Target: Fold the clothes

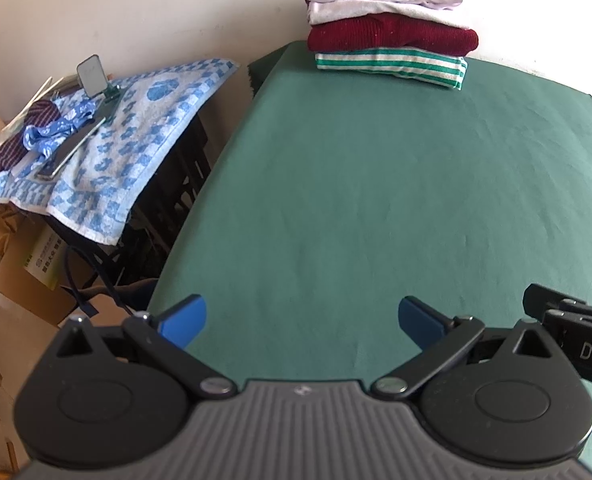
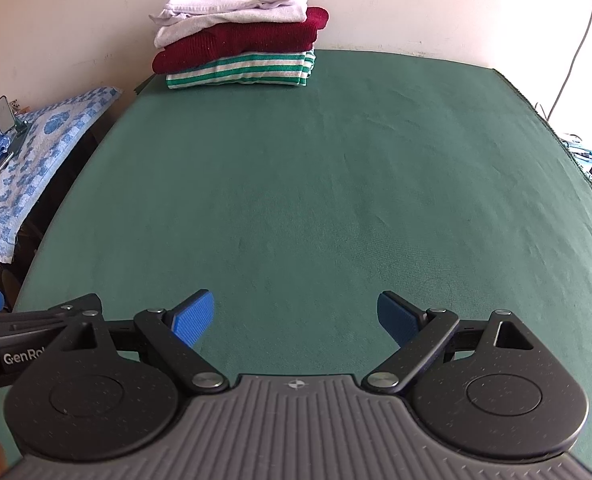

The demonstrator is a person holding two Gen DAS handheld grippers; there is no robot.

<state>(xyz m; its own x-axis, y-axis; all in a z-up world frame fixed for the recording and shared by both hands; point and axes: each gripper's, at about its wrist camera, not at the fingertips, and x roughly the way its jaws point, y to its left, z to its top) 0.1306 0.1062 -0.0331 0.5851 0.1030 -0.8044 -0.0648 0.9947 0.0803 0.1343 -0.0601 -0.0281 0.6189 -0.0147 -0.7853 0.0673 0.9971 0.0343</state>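
Both grippers are held low over the near edge of a table [image 2: 336,184] covered in green cloth, and nothing is gripped. The left gripper [image 1: 302,322] is seen with its blue pads spread wide; the right gripper [image 2: 296,318] is likewise spread, its jaws well apart. Each is glimpsed at the edge of the other's view, just beside it.

The clothes are found at the far edge, against the wall — a folded stack [image 2: 237,36] of three: a white garment [image 2: 231,6] on top, a dark red knit [image 2: 239,42] beneath it, a green-and-white striped piece [image 2: 239,72] at the bottom. To the left, off the table, a blue-patterned towel [image 1: 127,140] is draped over a dark stand, with loose items lying on it.
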